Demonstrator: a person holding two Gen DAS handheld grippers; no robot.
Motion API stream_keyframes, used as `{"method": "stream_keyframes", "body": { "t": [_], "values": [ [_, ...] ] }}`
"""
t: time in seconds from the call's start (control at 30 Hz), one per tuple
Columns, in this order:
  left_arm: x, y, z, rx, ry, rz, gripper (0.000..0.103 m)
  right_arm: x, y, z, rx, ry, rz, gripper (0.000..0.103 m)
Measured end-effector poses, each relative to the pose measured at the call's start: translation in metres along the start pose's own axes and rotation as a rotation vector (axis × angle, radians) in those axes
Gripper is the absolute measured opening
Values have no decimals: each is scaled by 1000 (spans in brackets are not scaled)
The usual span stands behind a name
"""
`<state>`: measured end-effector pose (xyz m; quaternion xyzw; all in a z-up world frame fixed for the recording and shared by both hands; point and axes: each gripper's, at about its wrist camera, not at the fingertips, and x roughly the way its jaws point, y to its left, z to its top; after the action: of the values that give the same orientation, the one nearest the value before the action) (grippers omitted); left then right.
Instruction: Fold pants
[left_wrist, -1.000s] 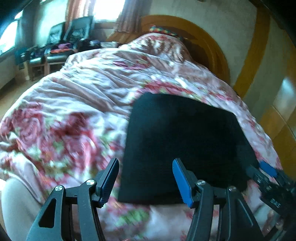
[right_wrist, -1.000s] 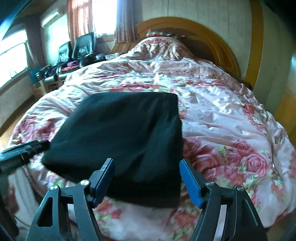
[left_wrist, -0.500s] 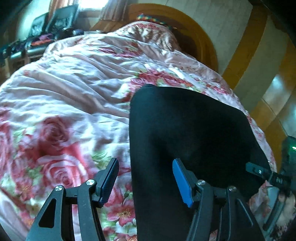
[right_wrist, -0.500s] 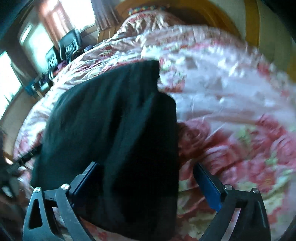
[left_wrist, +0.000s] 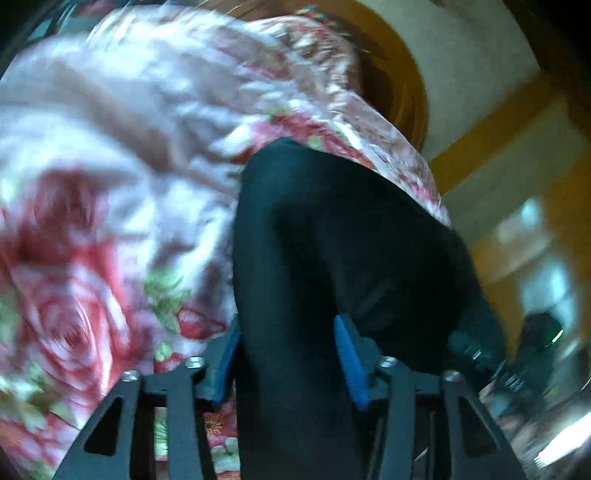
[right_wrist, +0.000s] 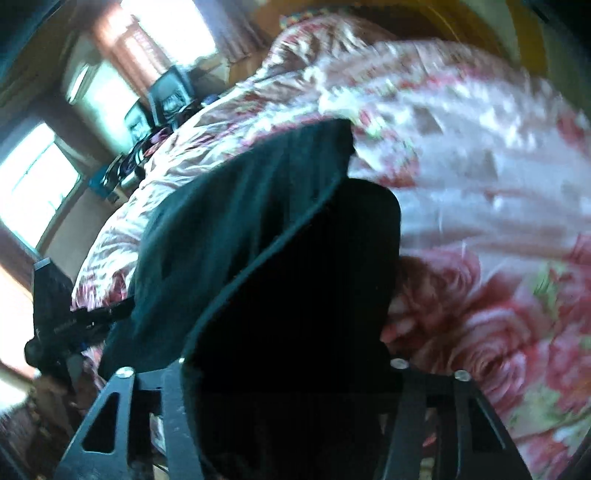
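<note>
The black folded pants (left_wrist: 332, 236) lie on a floral quilt (left_wrist: 92, 184). In the left wrist view my left gripper (left_wrist: 288, 365) straddles the near left edge of the pants; the black cloth fills the gap between its blue pads, which stand apart. In the right wrist view the pants (right_wrist: 240, 221) have their near right corner lifted and bunched over my right gripper (right_wrist: 288, 369); its fingertips are hidden under the cloth. Both views are motion-blurred.
The bed has a curved wooden headboard (left_wrist: 410, 74) at the far end and a pillow under the quilt (right_wrist: 317, 40). Chairs with clutter (right_wrist: 166, 96) stand by bright windows at the left. Each gripper shows at the edge of the other's view.
Both grippers have pushed forward onto the near edge of the pants. The right corner has risen and bunched over the right fingers. The left fingers have narrowed around the cloth.
</note>
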<state>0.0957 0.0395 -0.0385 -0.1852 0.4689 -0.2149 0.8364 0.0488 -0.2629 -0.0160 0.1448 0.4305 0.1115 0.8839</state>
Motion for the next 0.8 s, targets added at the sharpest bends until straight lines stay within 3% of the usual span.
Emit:
{"method": "stream_keyframes", "body": {
  "t": [0.07,0.17,0.23,0.37,0.47,0.63,0.67,0.73,0.8],
  "values": [
    [-8,-12,1,45,-28,20,35,-11,3,4,-5,-38,21,49],
    [-25,-21,8,43,-92,-26,33,-30,12,14,-46,-124,56,46],
    [-36,-32,16,87,-139,-9,32,-35,21,20,-104,-160,49,46],
    [-49,-49,42,149,-233,29,32,-27,46,53,-200,-233,49,46],
    [-48,-46,70,165,-275,75,33,-11,47,80,-198,-276,60,46],
    [-15,-18,110,179,-256,230,37,44,39,121,-160,-257,37,48],
    [-2,-11,115,174,-230,287,37,64,37,126,-152,-217,6,49],
    [30,5,115,179,-147,493,38,95,33,128,-143,-130,-72,56],
    [44,13,107,222,-136,525,44,128,25,123,-126,-32,-172,67]
  ]
}}
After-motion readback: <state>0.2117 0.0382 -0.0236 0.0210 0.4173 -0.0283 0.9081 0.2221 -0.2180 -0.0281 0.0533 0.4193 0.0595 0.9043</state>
